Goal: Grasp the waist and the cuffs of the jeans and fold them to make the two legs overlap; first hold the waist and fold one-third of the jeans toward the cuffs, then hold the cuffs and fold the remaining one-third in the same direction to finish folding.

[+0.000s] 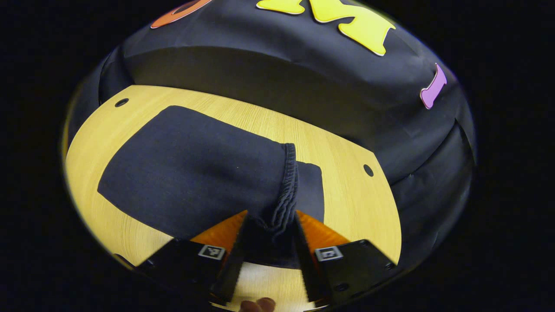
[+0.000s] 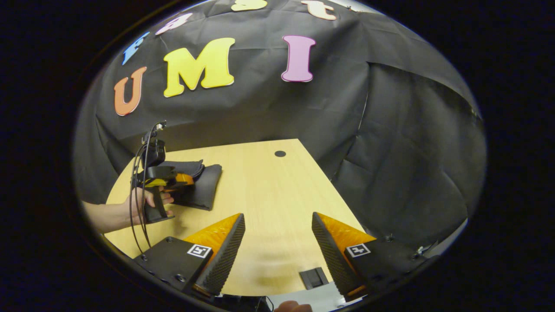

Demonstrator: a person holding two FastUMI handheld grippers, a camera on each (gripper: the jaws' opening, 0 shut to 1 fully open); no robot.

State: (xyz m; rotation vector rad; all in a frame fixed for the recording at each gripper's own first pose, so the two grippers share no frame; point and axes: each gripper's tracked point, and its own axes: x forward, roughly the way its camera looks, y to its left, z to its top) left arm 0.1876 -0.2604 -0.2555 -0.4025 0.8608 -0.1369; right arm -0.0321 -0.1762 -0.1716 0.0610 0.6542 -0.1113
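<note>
Nearest the lens in the left gripper view, my left tool (image 1: 272, 232) sits at the bottom centre, its two orange-backed fingers (image 1: 225, 229) clamped on the gathered waistband (image 1: 286, 195) of the jeans (image 1: 190, 173). Dark fabric bunches between the toothed pads. Beyond them the jeans spread flat toward the left of the frame across the pale wooden table (image 1: 351, 195), with a lower layer of cloth peeking out just right of the waistband.

Closest in the right gripper view, my right tool (image 2: 277, 236) holds its fingers wide apart at the bottom, gripping nothing, with bare table (image 2: 269, 186) between them. At the left of the frame, a hand (image 2: 149, 201) grips the other tool (image 2: 180, 178), which rests against the folded jeans (image 2: 204, 184) on the table's left side, well apart from my right tool.
</note>
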